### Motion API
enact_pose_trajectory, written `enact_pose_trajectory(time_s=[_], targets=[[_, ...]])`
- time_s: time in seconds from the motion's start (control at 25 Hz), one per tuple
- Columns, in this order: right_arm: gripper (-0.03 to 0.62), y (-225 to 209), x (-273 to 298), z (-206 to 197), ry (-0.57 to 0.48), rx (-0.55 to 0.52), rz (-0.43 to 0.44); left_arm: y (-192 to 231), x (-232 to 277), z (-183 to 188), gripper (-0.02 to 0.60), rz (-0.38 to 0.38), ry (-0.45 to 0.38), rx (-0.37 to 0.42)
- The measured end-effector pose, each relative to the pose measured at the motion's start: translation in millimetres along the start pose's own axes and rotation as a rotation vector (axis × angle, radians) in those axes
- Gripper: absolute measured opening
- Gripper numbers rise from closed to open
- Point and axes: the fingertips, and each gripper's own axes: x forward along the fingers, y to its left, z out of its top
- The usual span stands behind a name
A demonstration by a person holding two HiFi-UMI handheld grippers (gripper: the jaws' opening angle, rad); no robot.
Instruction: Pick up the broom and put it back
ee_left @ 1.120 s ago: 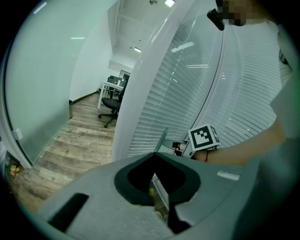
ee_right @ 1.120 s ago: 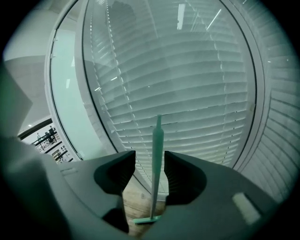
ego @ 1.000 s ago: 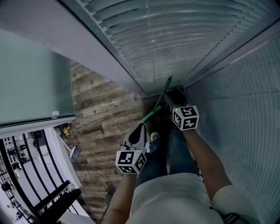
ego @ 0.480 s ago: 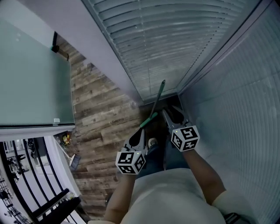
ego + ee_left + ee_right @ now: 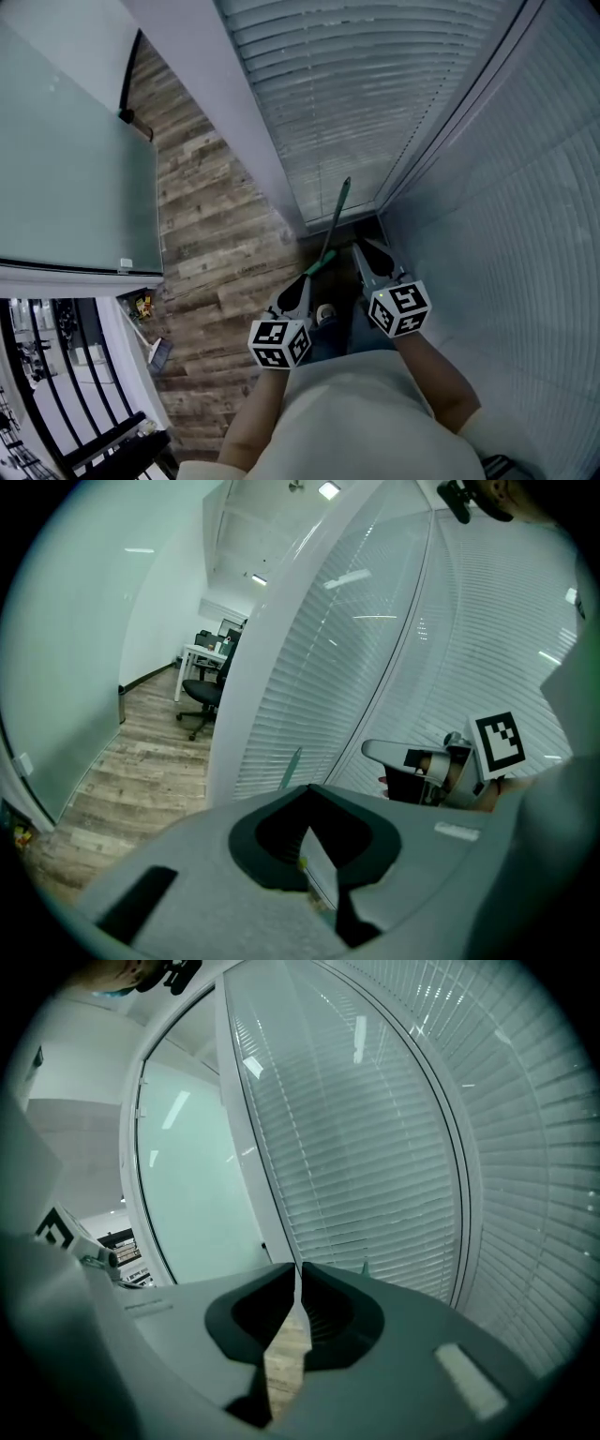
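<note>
The broom [image 5: 333, 225] is in the corner where two walls of slatted blinds [image 5: 356, 84] meet, its thin green handle slanting up in front of the slats above the dark patch of wooden floor [image 5: 206, 216] by the person's feet. The left hand-held gripper [image 5: 300, 283] sits at the lower end of the visible handle. In the left gripper view its jaws are drawn together at the tips. The handle [image 5: 292, 766] rises just above them and a sliver of green shows again in the gap beneath, so this hand-held gripper is closed on the broom's handle. The right hand-held gripper [image 5: 367, 249] points into the same corner just to the right of the handle, apart from it. Its jaws have just been closing. In the right gripper view only a thin slit is left between them, with nothing in it but floor seen through. Far down the room in the left gripper view, an office chair [image 5: 200, 694] stands on the floor
</note>
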Motion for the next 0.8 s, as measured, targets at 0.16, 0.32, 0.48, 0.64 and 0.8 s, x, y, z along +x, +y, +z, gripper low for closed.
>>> enact_pose_trajectory(time_s=[0.16,0.32,0.48,0.64,0.8], targets=[[0.008,12.3,-14.8,4.2,-0.011,-0.004,0.022,-7.4,-4.3,3.6,0.006,-0.010,-0.003,0.009],[0.008,28.6,-28.1,5.1,-0.005,-0.002,0.055,-15.5,-11.8,7.8,0.006,-0.031,-0.006,0.025],[0.007,49.4,-37.3,17.2,0.003,0.015,0.075,-18.8,-26.5,23.4,0.006,-0.037,-0.011,0.041],[0.006,61.0,-45.2,20.5,0.023,0.001,0.102,-24.0,-32.9,28.2,0.006,-0.043,-0.012,0.043],[0.006,65.6,-43.5,22.5,0.030,-0.019,0.109,-21.9,-37.5,34.7,0.006,-0.044,-0.023,0.062]])
